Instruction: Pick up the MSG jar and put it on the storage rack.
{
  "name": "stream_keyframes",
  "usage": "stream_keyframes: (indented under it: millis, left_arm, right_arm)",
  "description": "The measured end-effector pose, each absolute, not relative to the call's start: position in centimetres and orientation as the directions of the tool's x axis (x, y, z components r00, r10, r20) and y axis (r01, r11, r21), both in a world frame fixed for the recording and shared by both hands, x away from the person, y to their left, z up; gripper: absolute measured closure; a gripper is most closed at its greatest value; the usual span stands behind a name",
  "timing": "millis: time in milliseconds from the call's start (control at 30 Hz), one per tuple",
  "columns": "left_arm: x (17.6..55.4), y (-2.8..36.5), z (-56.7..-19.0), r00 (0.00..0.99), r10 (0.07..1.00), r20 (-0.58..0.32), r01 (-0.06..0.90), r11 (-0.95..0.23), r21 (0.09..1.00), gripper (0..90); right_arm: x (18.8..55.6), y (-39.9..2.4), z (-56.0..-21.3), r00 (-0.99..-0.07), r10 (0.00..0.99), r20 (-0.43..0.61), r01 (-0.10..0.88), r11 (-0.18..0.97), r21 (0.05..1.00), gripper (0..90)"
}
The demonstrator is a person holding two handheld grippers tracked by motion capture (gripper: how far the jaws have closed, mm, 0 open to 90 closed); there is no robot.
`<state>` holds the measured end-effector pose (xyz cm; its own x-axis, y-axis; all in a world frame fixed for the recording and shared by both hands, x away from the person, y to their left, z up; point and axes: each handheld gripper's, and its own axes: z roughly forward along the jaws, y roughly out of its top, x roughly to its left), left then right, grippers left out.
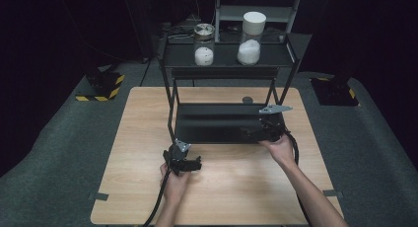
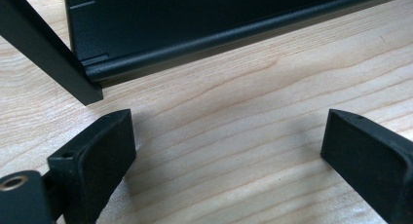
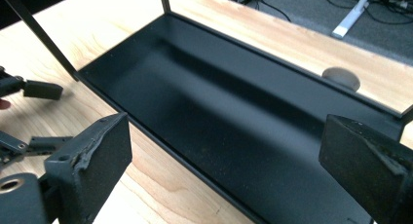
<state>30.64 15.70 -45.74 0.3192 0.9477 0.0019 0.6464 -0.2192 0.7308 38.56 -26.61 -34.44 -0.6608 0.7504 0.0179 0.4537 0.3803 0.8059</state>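
The left gripper (image 1: 190, 164) rests low over the wooden tabletop (image 1: 236, 187), jaws spread wide with nothing between them, just in front of the front left leg (image 2: 46, 53) of the black rack. The right gripper (image 1: 256, 133) hangs over the rack's bottom shelf (image 3: 219, 112) at its right end, jaws also wide and empty. Farther back, 2 jars of white contents, a glass jar (image 1: 204, 44) and a white-lidded jar (image 1: 251, 38), stand on the rack's top shelf (image 1: 224, 59).
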Motion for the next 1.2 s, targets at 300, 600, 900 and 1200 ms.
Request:
stream_keyframes:
  millis: [300,600,900,1200]
  left_arm:
    - [30.6,15.7,-45.7,0.320,0.947,0.002,0.646,-0.220,0.731,5.7]
    - [30.6,15.7,-45.7,0.320,0.948,0.002,0.646,-0.220,0.731,5.7]
    - [30.6,15.7,-45.7,0.318,0.948,0.002,0.646,-0.218,0.731,5.8]
    - [30.6,15.7,-45.7,0.318,0.948,0.003,0.647,-0.219,0.731,5.8]
  right_arm:
    - [38.3,-26.5,-36.5,-0.648,0.762,0.015,0.481,0.394,0.783,4.7]
    - [38.0,-26.8,-38.7,-0.628,0.778,0.024,0.513,0.390,0.764,5.0]
    - [37.5,-27.3,-40.6,-0.602,0.798,0.023,0.539,0.384,0.750,5.3]
    - [36.7,-27.8,-42.5,-0.568,0.822,0.039,0.570,0.359,0.739,5.3]
